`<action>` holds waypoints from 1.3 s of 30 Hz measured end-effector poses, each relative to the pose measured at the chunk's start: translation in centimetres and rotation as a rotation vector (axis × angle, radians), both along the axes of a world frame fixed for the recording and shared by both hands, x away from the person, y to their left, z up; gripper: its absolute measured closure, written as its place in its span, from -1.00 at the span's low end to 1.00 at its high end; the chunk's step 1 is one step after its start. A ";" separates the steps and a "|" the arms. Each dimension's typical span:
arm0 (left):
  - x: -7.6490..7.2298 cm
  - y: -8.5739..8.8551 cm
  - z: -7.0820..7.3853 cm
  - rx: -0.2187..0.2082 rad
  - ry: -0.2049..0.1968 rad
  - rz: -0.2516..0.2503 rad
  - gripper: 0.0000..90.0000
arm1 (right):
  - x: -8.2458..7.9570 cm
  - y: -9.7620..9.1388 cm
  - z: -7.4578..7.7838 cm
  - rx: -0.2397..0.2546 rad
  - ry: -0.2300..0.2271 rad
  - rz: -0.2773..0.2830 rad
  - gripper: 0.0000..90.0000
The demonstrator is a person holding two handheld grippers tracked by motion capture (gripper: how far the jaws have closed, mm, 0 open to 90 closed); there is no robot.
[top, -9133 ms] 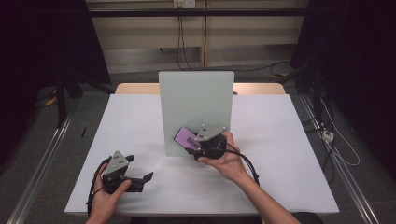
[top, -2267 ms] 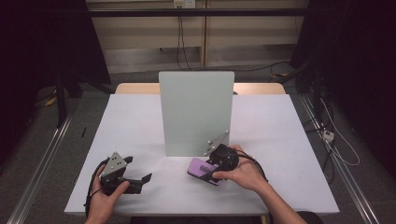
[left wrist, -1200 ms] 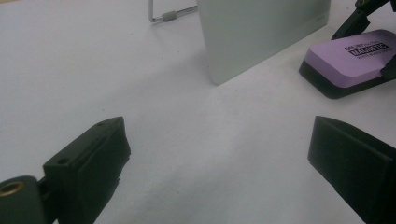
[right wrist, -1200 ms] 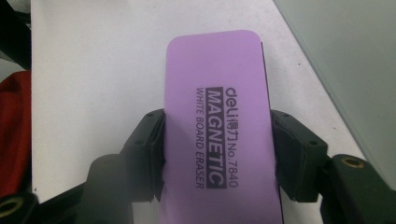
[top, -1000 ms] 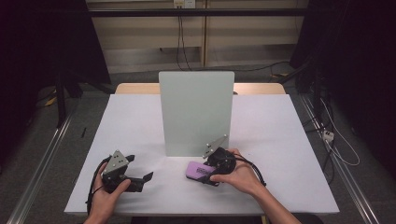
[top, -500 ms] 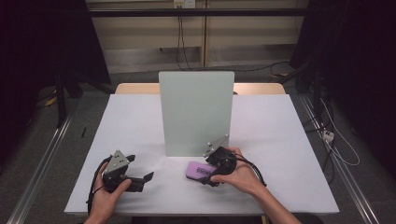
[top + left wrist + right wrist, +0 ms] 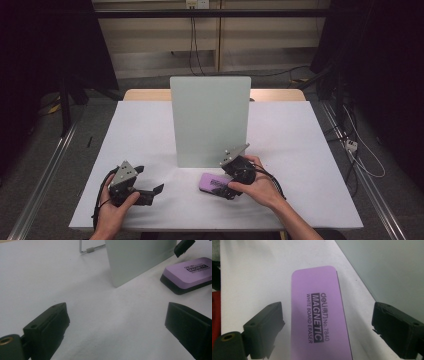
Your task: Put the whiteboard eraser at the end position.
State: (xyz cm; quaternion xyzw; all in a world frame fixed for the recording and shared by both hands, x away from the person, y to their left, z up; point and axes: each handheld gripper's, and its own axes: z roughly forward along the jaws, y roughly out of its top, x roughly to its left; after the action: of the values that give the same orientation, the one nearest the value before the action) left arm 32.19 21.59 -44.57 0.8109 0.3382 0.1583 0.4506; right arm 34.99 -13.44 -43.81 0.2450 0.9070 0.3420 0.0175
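Since the earlier frames, my right gripper (image 7: pixel 226 191) has carried the purple eraser (image 7: pixel 216 182) down off the upright board (image 7: pixel 210 120) onto the near table (image 7: pixel 300 150). Its jaws have just been opening and now straddle the eraser without pressing. The left gripper (image 7: pixel 152 192) rests agape, empty. The eraser looks light and rigid with a soft felt base; I'd pinch its long sides.

A white upright board (image 7: pixel 210 120) stands mid-bench (image 7: pixel 140 130), blocking passage straight ahead. A purple eraser (image 7: pixel 215 183) lies just in front of it. Bare bench surface lies open left and right.
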 end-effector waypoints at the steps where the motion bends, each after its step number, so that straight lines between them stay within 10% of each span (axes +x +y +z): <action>1: 0.0 0.0 0.0 -0.001 0.001 0.000 -0.89 | 0.0 0.0 0.0 0.002 -0.004 0.001 -0.78; 39: 0.2 0.5 0.1 -0.015 -0.005 0.050 -0.89 | -1.5 -5.1 0.6 0.178 -0.125 -0.326 -0.80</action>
State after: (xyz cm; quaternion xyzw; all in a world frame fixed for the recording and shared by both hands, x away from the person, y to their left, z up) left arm 32.37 22.05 -44.44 0.7983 0.3584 0.1688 0.4535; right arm 33.44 -18.51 -43.19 0.3677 0.8186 0.4281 0.1072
